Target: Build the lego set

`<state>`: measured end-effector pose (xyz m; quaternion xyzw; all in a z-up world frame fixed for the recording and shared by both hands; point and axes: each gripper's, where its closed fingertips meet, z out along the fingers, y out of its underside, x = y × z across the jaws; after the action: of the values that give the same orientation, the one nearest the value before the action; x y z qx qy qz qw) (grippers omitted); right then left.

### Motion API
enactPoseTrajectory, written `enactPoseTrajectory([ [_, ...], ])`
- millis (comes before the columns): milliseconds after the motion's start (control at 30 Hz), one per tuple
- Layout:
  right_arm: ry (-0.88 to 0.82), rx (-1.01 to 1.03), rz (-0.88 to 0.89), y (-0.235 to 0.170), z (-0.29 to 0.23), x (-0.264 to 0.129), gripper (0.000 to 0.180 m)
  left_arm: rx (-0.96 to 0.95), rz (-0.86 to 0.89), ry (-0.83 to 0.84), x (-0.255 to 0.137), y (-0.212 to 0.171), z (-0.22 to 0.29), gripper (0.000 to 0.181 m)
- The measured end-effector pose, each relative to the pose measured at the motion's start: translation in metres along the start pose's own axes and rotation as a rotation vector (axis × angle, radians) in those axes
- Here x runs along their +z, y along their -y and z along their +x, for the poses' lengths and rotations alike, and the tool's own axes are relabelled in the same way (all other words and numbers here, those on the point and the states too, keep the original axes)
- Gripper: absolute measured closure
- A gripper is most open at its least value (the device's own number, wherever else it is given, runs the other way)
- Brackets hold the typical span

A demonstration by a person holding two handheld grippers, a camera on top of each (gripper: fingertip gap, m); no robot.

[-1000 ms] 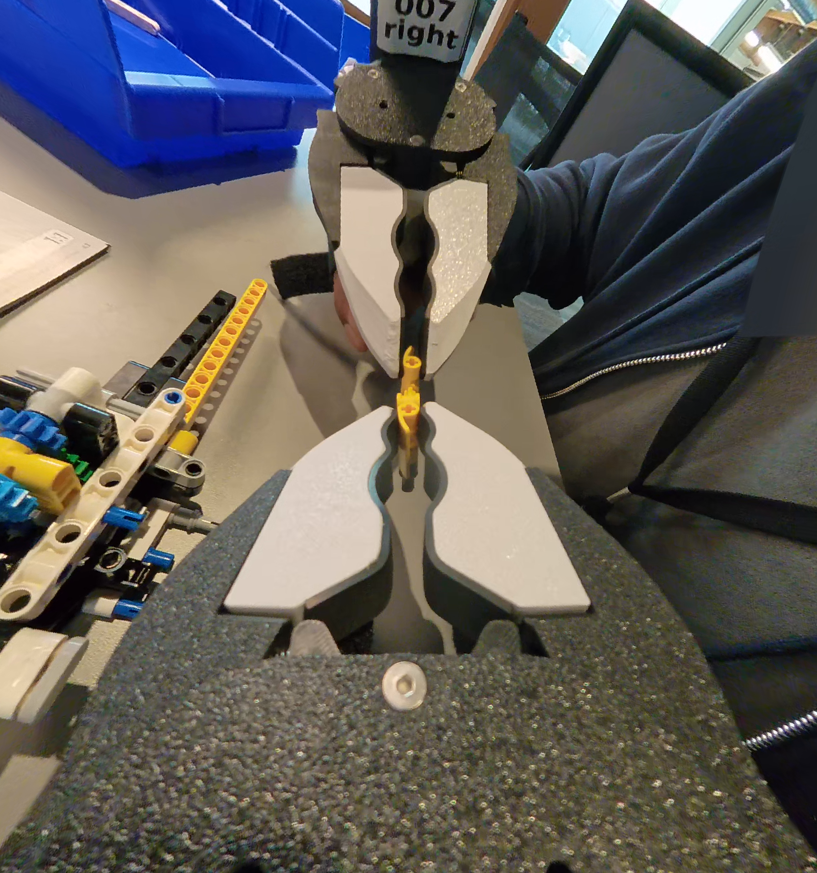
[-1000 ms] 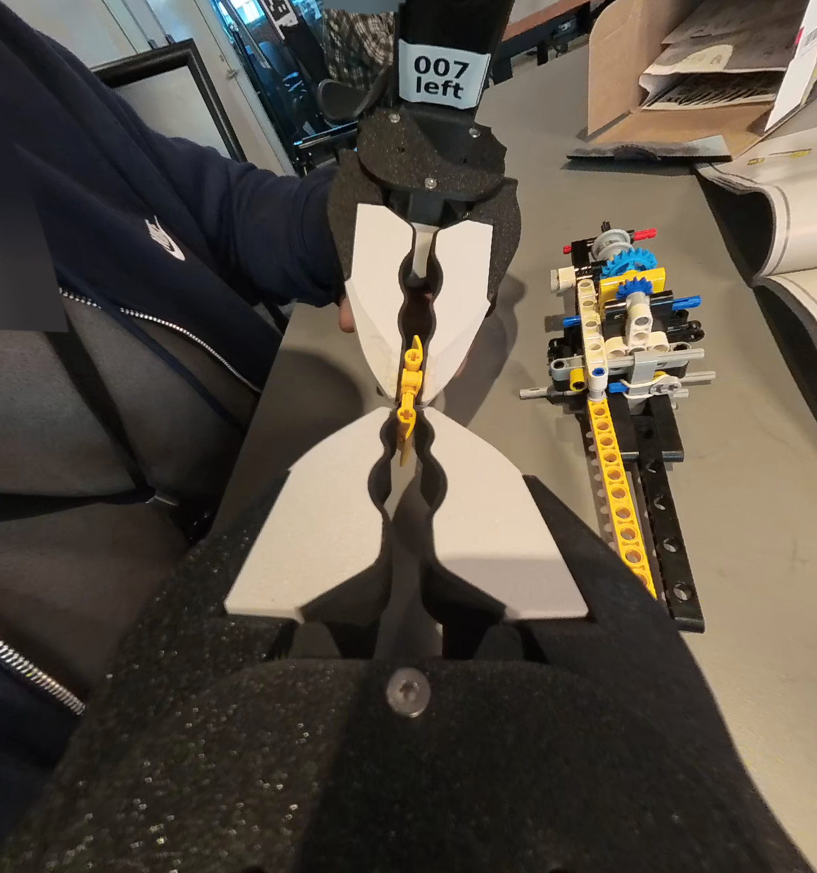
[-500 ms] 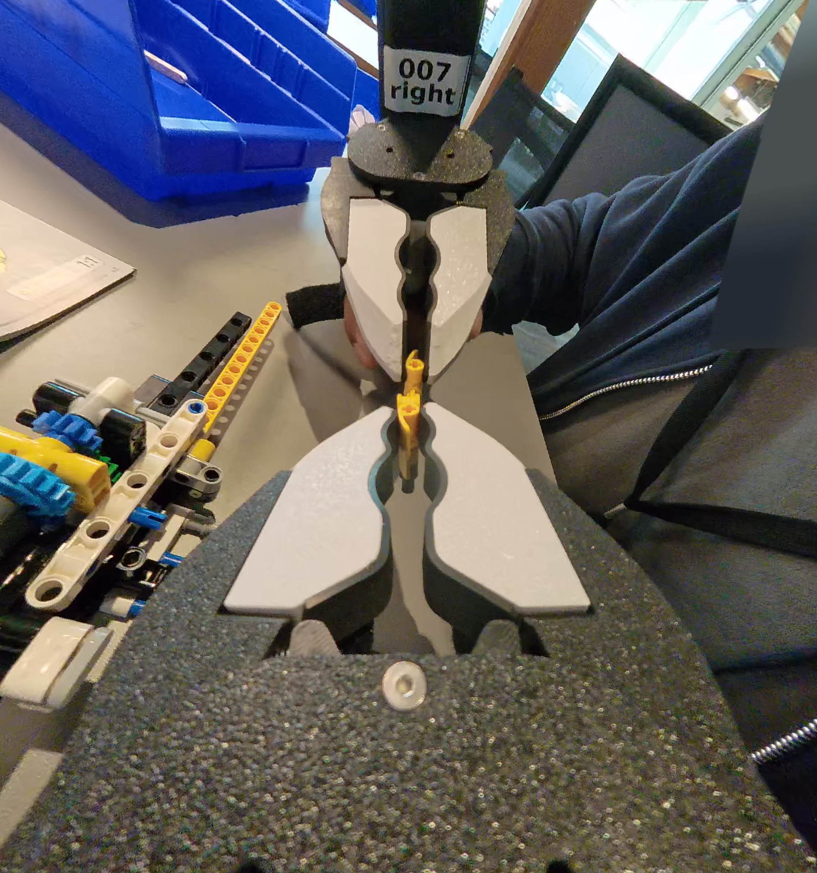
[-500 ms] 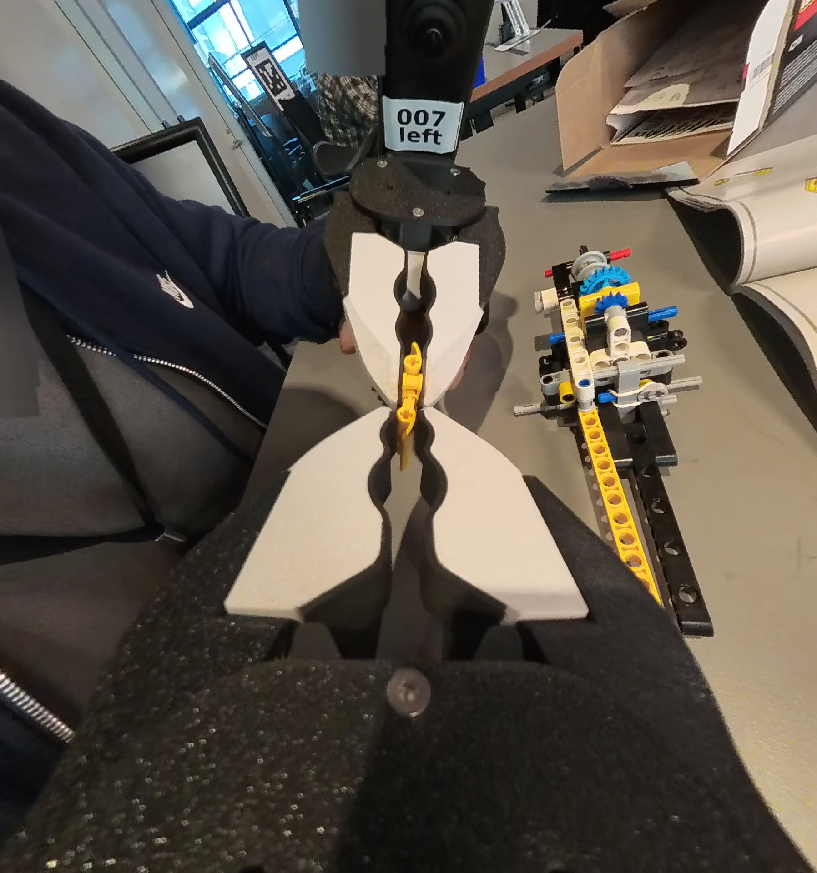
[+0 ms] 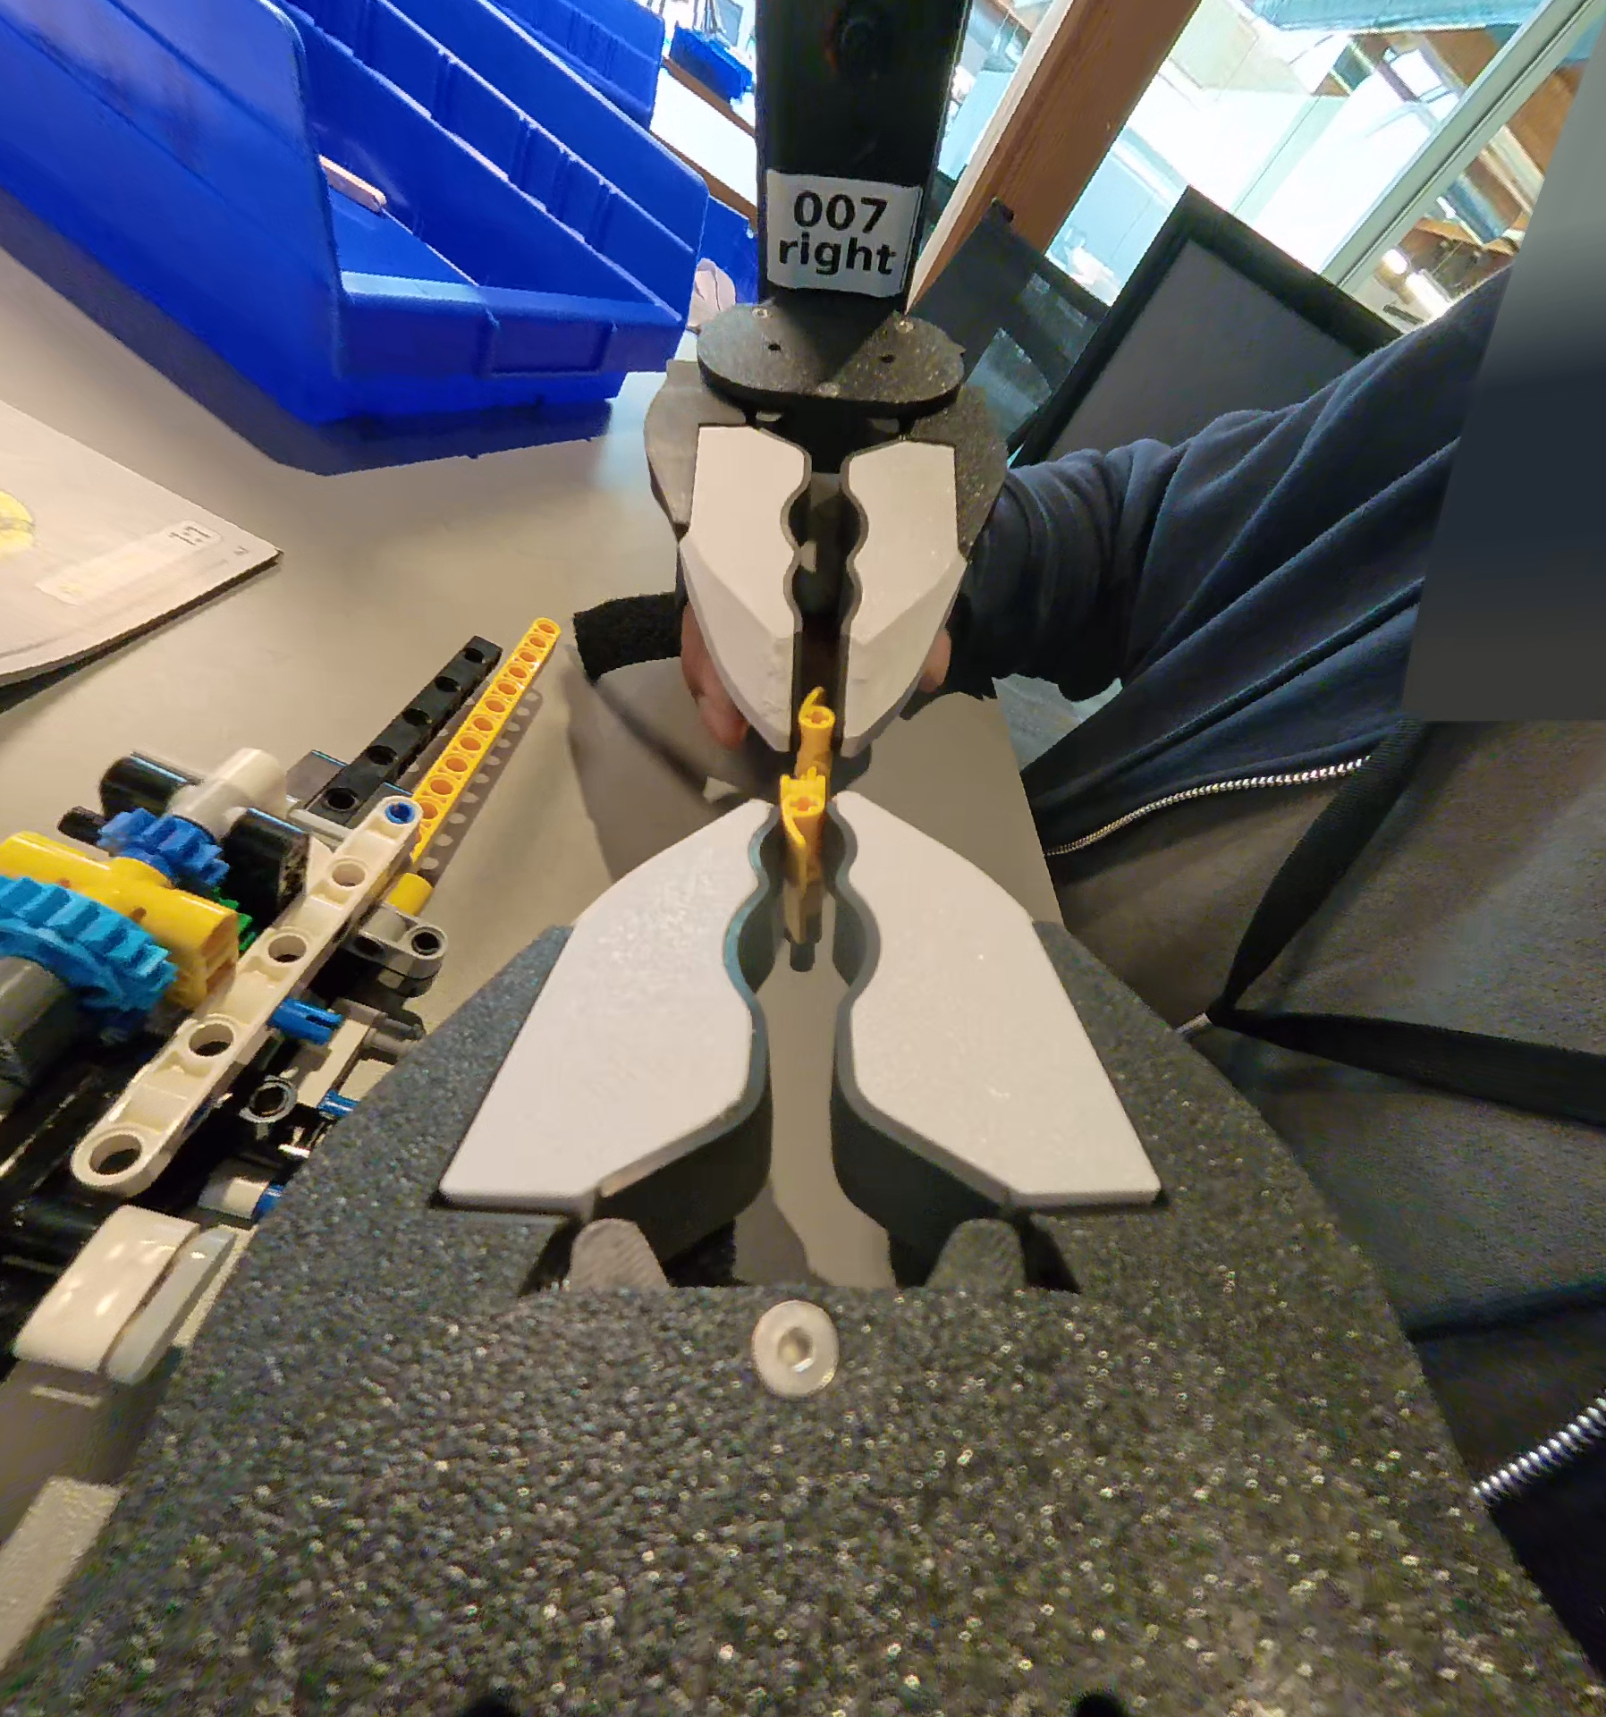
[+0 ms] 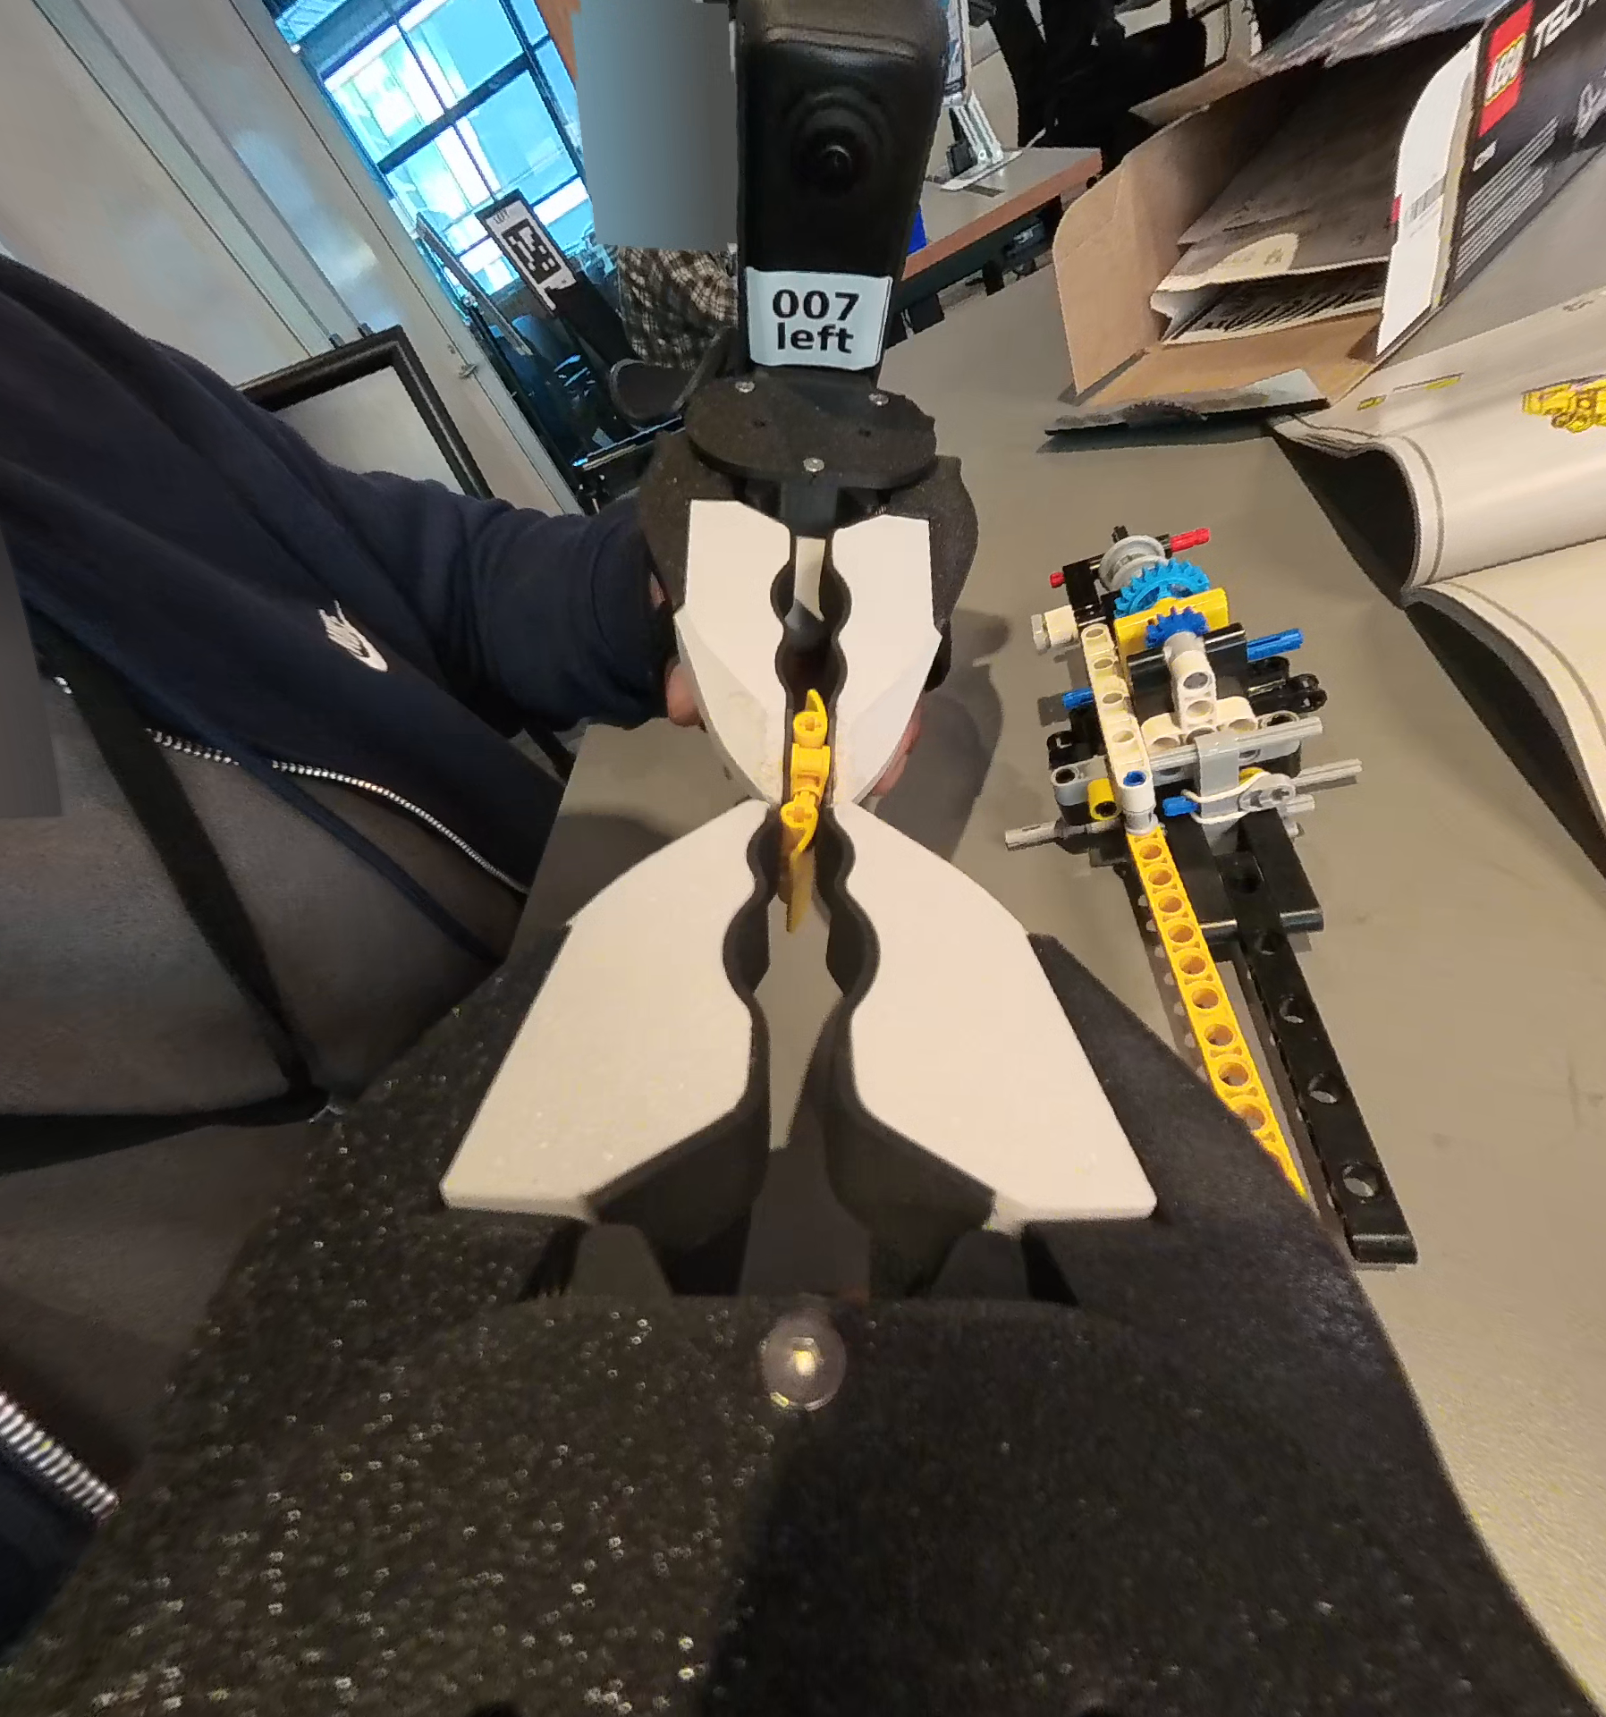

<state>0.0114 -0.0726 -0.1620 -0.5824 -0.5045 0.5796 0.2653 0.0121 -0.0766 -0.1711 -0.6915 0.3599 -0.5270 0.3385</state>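
Both claws have lifted higher above the lego model (image 6: 1180, 743) on the desk (image 6: 1477, 1068). Left claw (image 5: 804, 818) and right claw (image 6: 804, 818) meet tip to tip beside the model, each closed on its own yellow pin (image 5: 801, 827), (image 6: 797, 836); the pins touch end to end.

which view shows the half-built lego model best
The right wrist view: the half-built lego model with yellow and black beams lies whole on the grey table, beside the tongs. The left wrist view shows only its near end, cropped by the frame and gripper body.
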Motion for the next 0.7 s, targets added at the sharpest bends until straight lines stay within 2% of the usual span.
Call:
enactPoseTrajectory([
  [700, -0.019, 0.013, -0.023, -0.0041, 0.0008, 0.0029, 0.172, -0.053, -0.023, -0.011, 0.0029, -0.0030, 0.0008, 0.174],
])
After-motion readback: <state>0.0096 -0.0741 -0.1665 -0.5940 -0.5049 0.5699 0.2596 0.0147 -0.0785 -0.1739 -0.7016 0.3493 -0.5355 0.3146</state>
